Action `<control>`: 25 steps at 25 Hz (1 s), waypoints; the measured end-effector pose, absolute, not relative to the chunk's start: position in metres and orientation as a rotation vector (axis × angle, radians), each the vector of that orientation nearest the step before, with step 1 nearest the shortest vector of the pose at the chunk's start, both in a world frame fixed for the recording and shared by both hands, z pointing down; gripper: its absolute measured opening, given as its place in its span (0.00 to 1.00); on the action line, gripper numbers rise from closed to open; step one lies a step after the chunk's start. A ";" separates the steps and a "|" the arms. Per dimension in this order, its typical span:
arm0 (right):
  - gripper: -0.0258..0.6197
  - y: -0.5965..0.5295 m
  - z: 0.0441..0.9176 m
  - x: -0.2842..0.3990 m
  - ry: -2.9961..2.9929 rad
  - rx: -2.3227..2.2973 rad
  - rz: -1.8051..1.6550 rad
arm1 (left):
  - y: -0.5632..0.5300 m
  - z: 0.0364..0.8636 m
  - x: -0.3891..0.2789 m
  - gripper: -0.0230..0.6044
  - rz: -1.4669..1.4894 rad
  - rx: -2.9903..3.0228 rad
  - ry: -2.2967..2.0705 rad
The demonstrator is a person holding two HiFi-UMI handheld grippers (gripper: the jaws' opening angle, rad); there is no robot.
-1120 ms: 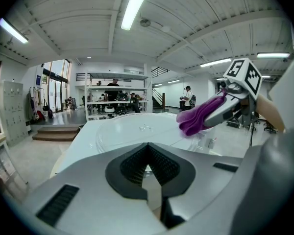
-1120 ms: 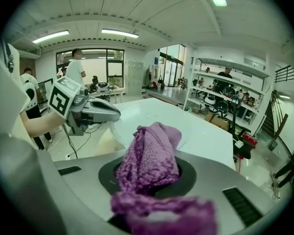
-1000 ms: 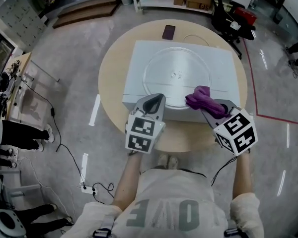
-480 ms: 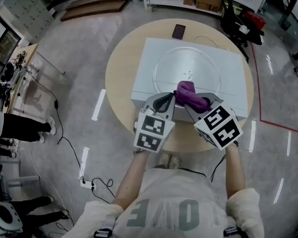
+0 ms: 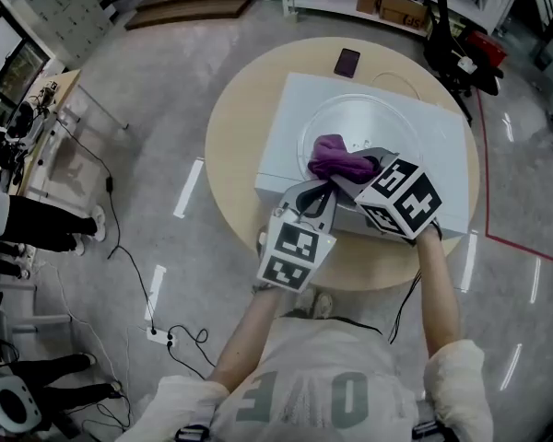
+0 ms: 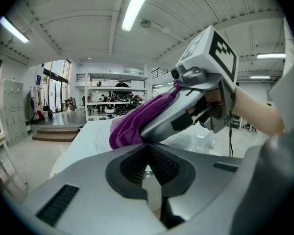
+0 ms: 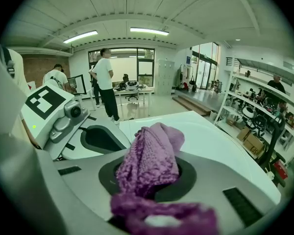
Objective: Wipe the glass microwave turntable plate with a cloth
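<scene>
While the right gripper (image 5: pixel 358 175) reaches in over the microwave (image 5: pixel 286 136), its jaws are clamped on the purple cloth (image 5: pixel 332 157). A thick bunch sticks out past the tips and a loose end trails back toward the camera in the right gripper view. In the head view the cloth's free end lies over the left, near part of the glass plate (image 5: pixel 392 118). The left gripper view shows it down at the plate surface, though actual contact is hard to confirm.

The plate lies flat on top of the white microwave, which sits on the round wooden worktop (image 5: pixel 235 155).

The left gripper (image 5: pixel 318 194) is just beside the right one. Its jaws are closed, with the ribbed pads (image 6: pixel 132 163) meeting at the tips. The tips are at the plate's near-left rim, and I can't tell whether any glass is pinched between them. The two grippers cross close together, with the right one lying above the left jaws.

A dark phone (image 5: pixel 347 62) lies on the far side of the worktop, well apart from the plate.
</scene>
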State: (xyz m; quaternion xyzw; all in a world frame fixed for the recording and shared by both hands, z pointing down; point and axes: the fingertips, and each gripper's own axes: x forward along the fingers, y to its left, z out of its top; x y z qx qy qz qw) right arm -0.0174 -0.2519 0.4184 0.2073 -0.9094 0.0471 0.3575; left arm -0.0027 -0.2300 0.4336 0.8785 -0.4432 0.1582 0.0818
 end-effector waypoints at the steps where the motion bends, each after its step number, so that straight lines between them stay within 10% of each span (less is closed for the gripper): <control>1: 0.11 -0.253 0.418 -0.020 -2.346 0.524 0.116 | -0.230 0.433 -0.003 0.03 0.471 2.625 -1.325; 25: 0.11 -0.324 0.417 -0.029 -2.335 0.624 0.110 | -0.229 0.435 0.000 0.03 0.456 2.632 -1.323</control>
